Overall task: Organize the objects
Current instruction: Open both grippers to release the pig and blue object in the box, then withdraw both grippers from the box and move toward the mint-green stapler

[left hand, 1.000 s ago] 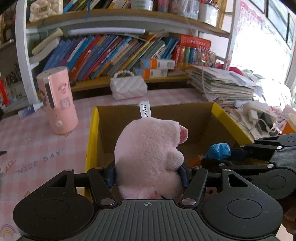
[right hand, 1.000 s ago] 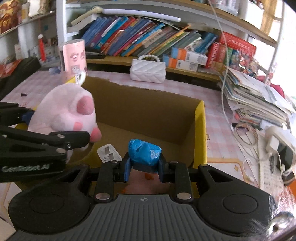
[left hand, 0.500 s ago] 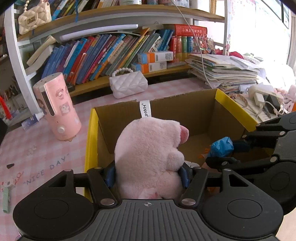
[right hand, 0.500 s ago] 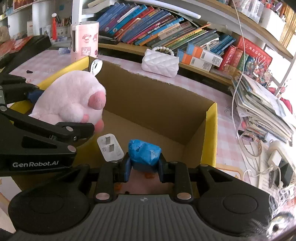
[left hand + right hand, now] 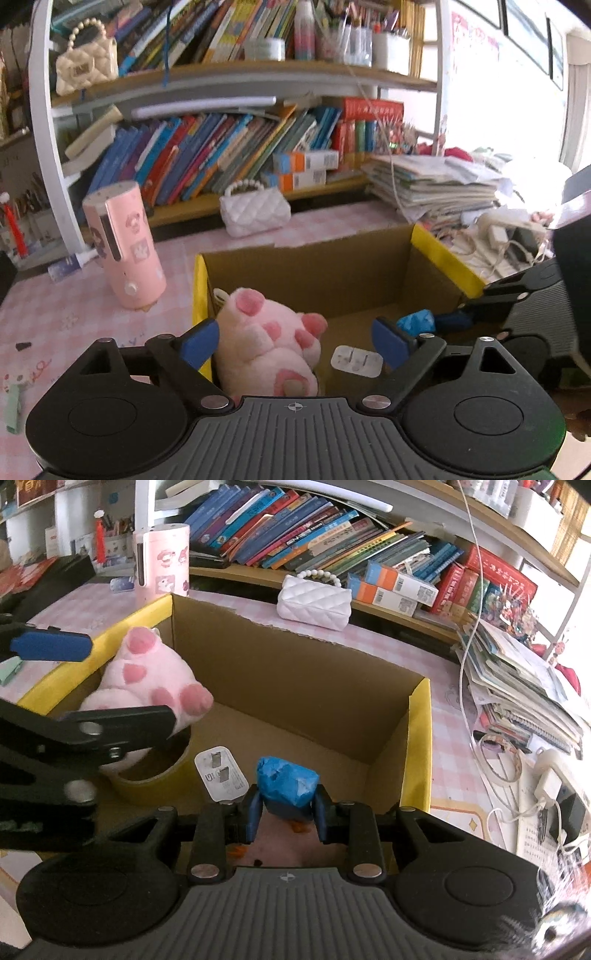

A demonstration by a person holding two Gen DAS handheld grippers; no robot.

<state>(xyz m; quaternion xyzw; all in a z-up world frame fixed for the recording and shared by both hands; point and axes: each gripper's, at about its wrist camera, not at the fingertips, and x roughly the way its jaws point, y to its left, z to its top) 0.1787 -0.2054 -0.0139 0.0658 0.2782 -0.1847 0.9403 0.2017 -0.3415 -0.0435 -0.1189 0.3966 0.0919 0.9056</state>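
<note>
Left gripper opening, pink plush pig released, leaning at cardboard box nine o'clock wall; may topple. Right gripper clamped on blue wad.

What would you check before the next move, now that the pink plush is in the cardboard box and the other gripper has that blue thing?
1. Left gripper clear of the pink plush: ok, its jaws are opening and the pads stand off it.
2. Plush inside the cardboard box: ok, it lies at the left wall, partly on a tape roll.
3. Right gripper holding the blue object: ok, shut on it.
4. Free floor in the box for the blue object: ok, bare cardboard lies beyond the white charger.
5. Blue object over the box: ok.
6. What the blue object is: cannot tell.
</note>
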